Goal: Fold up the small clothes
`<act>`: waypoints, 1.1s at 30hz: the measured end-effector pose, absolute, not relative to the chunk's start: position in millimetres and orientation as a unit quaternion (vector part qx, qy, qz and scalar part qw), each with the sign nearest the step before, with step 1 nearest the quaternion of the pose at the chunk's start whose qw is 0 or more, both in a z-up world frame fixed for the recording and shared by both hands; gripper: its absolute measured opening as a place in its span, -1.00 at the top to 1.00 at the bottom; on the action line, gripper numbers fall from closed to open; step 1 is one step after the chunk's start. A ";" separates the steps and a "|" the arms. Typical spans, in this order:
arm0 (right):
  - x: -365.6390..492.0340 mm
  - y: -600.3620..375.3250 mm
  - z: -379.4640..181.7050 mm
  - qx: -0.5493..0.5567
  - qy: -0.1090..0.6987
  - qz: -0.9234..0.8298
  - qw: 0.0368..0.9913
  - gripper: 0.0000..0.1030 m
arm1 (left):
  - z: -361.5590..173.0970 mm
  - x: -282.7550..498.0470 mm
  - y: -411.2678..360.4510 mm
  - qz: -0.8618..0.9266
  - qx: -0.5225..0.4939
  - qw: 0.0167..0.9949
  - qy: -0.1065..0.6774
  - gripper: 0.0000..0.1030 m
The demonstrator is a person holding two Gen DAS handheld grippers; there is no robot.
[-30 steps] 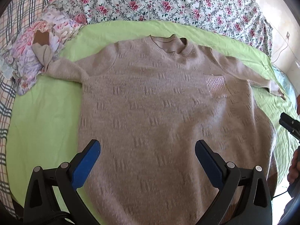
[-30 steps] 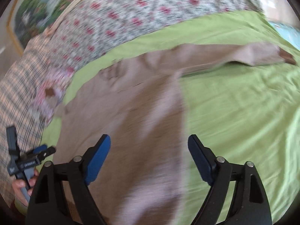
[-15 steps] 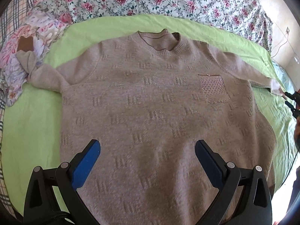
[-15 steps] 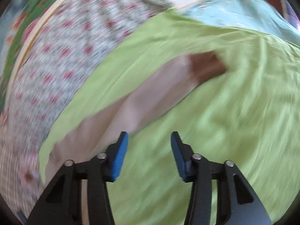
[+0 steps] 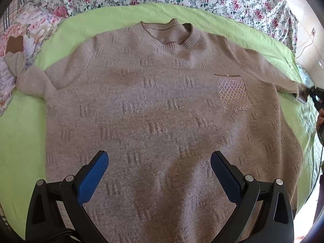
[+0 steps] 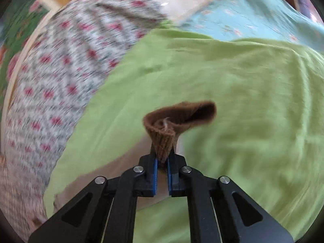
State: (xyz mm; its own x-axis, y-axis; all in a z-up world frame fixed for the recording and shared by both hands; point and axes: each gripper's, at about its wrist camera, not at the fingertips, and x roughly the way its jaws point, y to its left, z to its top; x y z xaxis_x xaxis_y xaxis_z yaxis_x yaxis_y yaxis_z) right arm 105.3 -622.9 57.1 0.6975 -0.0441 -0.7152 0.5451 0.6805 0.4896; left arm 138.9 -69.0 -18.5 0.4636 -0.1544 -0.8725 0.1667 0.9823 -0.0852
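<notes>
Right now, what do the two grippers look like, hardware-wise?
Both match: the left gripper and right gripper have matte black angular fingers with triangular cut-outs and silver pivot screws. The pads are flat blue strips on the inner faces. A thin black cable runs at the left view's right edge. No sleeves or markings show.

The left tool [image 5: 159, 174] points steeply down, its two blue-padded fingers [image 5: 92, 179] spread wide with nothing pinched between them. The right tool [image 6: 162, 163] slants down at a shallower angle; its jaws are drawn almost together, the blue pads clamping a brown cuff [image 6: 172, 121]. From the left wrist view the right tool [image 5: 314, 94] shows at the far right edge, with part of the hand [image 5: 320, 119] that carries it just below.
</notes>
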 end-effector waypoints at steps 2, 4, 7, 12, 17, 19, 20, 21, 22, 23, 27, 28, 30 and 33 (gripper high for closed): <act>118.1 -584.4 68.8 0.353 0.353 -0.121 0.858 0.84 | -19.6 137.4 -66.6 -0.096 0.003 0.855 0.510 -0.96; 131.2 -537.5 77.3 0.346 0.363 -0.063 0.863 0.84 | -18.0 134.7 -63.1 -0.096 -0.002 0.856 0.507 -0.96; 149.3 -464.5 80.8 0.349 0.378 0.027 0.857 0.85 | -12.9 130.0 -53.5 -0.100 -0.013 0.862 0.496 -0.96; 178.1 -333.8 62.5 0.360 0.418 0.156 0.819 0.85 | -6.9 126.6 -32.7 -0.108 -0.042 0.866 0.487 -0.96; 208.5 -218.2 32.1 0.363 0.469 0.246 0.767 0.85 | -4.8 126.2 -6.9 -0.110 -0.070 0.870 0.476 -0.96; 216.6 -175.1 15.6 0.358 0.493 0.275 0.744 0.85 | -5.2 126.2 4.1 -0.111 -0.080 0.870 0.474 -0.96; 215.8 -161.2 8.7 0.353 0.502 0.282 0.738 0.85 | -5.6 126.8 8.8 -0.114 -0.085 0.869 0.474 -0.96; 219.3 -142.1 -0.6 0.344 0.514 0.289 0.730 0.85 | -6.5 128.8 14.2 -0.118 -0.092 0.868 0.473 -0.97; 219.9 -129.3 -7.4 0.336 0.523 0.295 0.725 0.85 | -7.3 130.9 17.4 -0.120 -0.097 0.867 0.474 -0.97; 221.3 -119.4 -14.2 0.331 0.532 0.298 0.720 0.84 | -8.7 135.0 20.5 -0.123 -0.103 0.865 0.475 -0.97; 226.7 -97.3 -35.4 0.301 0.570 0.278 0.712 0.57 | -16.0 158.6 24.7 -0.136 -0.117 0.859 0.480 -0.97; 225.6 -99.0 -37.6 0.312 0.570 0.282 0.706 0.42 | -17.7 166.8 23.0 -0.140 -0.120 0.858 0.480 -0.97; 220.6 -110.9 -31.3 0.330 0.555 0.288 0.707 0.25 | -22.1 183.7 16.6 -0.146 -0.121 0.855 0.482 -0.97; 211.4 -136.4 -11.7 0.336 0.527 0.278 0.730 0.22 | -33.7 217.3 5.2 -0.152 -0.121 0.847 0.494 -0.97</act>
